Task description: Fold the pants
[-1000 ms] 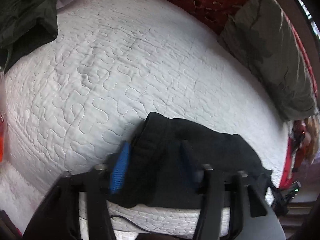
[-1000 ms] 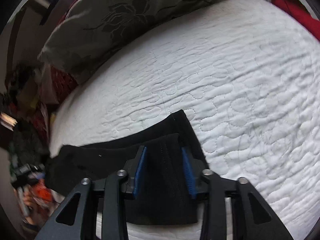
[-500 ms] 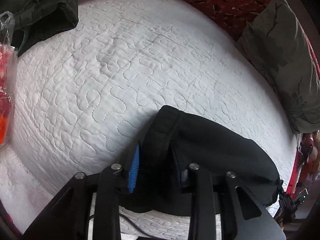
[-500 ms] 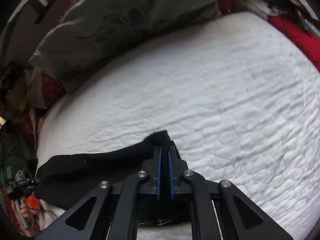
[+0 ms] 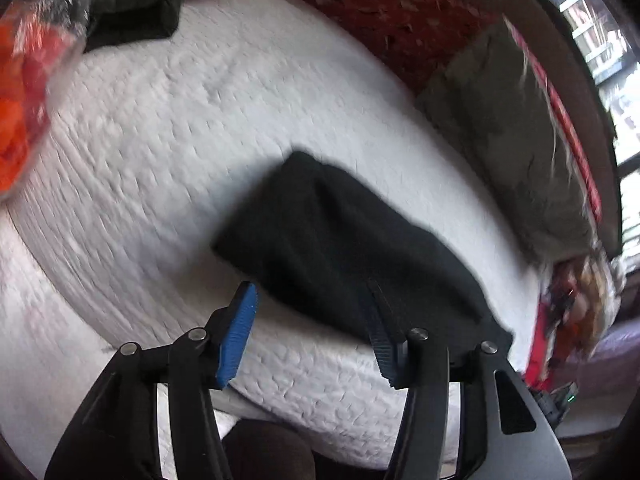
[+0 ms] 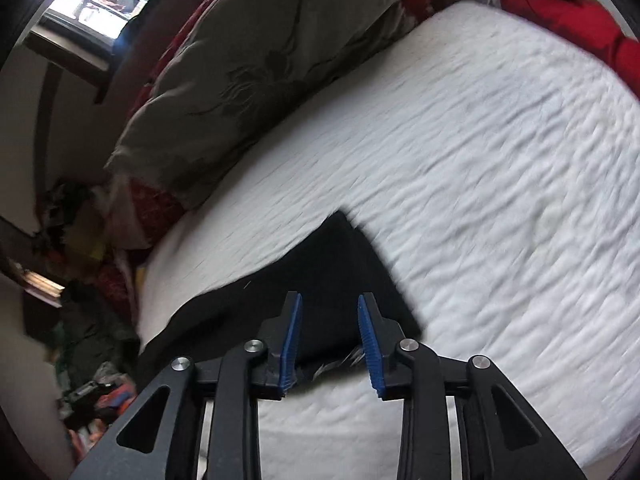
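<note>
The black pants (image 5: pixel 344 248) lie folded into a compact bundle near the front edge of the white quilted bed (image 5: pixel 180 128). My left gripper (image 5: pixel 312 304) is open and empty, held just in front of the bundle's near edge. In the right wrist view the pants (image 6: pixel 332 276) lie flat with one corner pointing away across the quilt (image 6: pixel 500 200). My right gripper (image 6: pixel 330 312) is open and empty, its blue pads over the near edge of the cloth. Both views are motion-blurred.
A grey-green pillow (image 5: pixel 520 152) lies at the right of the bed and also shows in the right wrist view (image 6: pixel 256 72). Dark clothing (image 5: pixel 132 4) and an orange plastic bag (image 5: pixel 28 80) sit at the far left. Red bedding (image 6: pixel 568 16) borders the quilt.
Both grippers have opened and let go of the pants, then drawn back toward the bed's front edge. The pants now rest folded on the quilt.
</note>
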Demonstrator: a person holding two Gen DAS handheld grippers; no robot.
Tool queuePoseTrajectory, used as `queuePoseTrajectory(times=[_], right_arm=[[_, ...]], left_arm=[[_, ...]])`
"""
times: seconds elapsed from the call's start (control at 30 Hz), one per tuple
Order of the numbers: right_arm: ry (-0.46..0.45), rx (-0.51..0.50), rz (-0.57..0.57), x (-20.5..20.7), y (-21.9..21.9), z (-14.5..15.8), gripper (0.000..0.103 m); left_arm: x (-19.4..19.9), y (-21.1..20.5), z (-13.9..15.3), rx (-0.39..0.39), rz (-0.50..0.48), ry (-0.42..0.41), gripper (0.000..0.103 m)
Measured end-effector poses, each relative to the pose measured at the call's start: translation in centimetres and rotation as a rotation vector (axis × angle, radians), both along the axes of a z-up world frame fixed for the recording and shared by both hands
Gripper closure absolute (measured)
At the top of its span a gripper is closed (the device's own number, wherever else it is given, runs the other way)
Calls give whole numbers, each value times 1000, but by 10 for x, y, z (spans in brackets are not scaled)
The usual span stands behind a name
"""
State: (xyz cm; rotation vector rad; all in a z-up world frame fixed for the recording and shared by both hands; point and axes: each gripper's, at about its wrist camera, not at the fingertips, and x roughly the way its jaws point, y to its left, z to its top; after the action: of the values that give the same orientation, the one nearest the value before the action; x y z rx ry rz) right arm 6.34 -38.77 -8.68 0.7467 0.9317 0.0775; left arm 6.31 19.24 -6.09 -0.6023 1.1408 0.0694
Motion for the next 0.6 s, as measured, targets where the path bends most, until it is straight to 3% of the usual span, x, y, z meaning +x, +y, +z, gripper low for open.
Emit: queuePoseTrajectory(times=[0.23, 0.37, 0.53, 0.57, 0.6], right_arm=[[91, 147, 49, 3, 45, -30, 71], [141, 190, 7, 7, 55, -45, 71], [133, 244, -72, 12, 55, -57, 71], [135, 256, -90, 13, 56, -61, 73], [140, 262, -100, 14, 56, -63, 81]], left_arm=[[6, -5, -38, -62, 51, 99, 51], [15, 0, -46, -53, 76, 118, 51], [27, 6, -51, -69, 125, 124, 51], [29, 4, -51, -69, 128, 130, 59], [32, 4, -53, -75, 128, 134, 85]])
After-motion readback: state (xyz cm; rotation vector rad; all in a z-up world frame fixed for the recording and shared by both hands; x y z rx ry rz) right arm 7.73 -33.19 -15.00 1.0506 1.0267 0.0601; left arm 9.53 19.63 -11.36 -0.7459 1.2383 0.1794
